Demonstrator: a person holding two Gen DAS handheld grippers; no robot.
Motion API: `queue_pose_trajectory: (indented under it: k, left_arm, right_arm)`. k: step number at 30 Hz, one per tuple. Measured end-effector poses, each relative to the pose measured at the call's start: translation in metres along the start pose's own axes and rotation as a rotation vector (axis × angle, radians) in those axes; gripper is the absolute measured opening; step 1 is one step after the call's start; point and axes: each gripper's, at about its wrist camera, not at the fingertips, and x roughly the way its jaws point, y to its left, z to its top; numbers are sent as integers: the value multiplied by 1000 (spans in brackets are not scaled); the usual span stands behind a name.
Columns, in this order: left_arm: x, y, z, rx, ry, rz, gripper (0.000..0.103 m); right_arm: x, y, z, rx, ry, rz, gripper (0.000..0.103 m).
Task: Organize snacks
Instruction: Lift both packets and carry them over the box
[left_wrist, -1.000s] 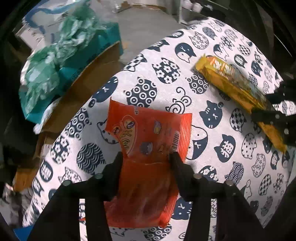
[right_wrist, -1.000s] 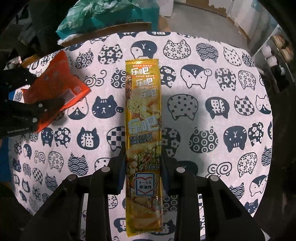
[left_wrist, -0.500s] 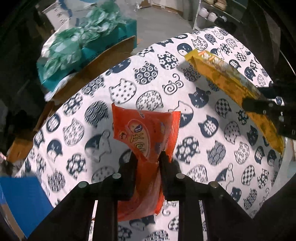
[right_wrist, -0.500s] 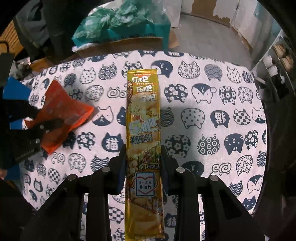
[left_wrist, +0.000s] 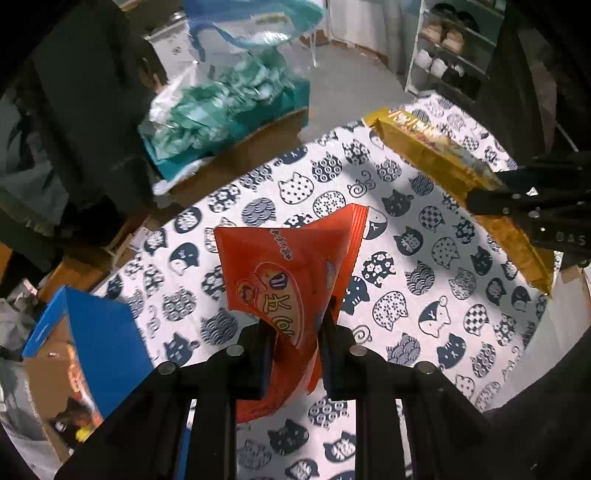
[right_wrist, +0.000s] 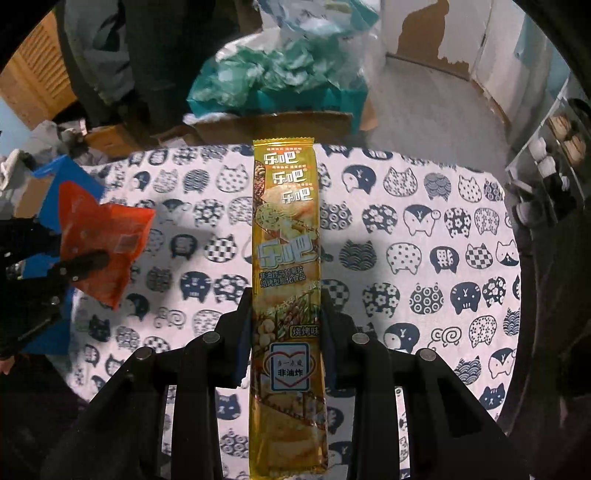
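Both snack packets lifted clear of the cat-print tablecloth (right_wrist: 424, 229), neither yet stowed.

The left gripper (left_wrist: 295, 332) is pinched narrow on the crumpled orange foil snack pouch (left_wrist: 291, 266), held above the cloth's left edge; the right gripper (right_wrist: 286, 321) is clamped on the long yellow foil chip packet (right_wrist: 286, 258) over the cloth's middle. The pick-up looks finished; placing remains. Just off the left edge stands an open blue-sided cardboard box (left_wrist: 99, 332) with some orange and yellow items inside, a likely destination. What those items are I cannot tell.
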Motion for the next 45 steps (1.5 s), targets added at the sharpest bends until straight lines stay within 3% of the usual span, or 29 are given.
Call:
queue_pose_trajectory:
  k: [18, 26, 45]
  left_arm:
    - [-98, 49, -46, -88, -136, 65, 21]
    - [-121, 81, -65, -148, -169, 77, 21]
    - [-131, 184, -132, -331, -168, 157, 21]
  right_arm:
    - [-61, 82, 10, -113, -111, 83, 30]
    - [-80, 128, 21, -183, -151, 143, 30]
    - [-60, 225, 54, -292, -118, 224, 30]
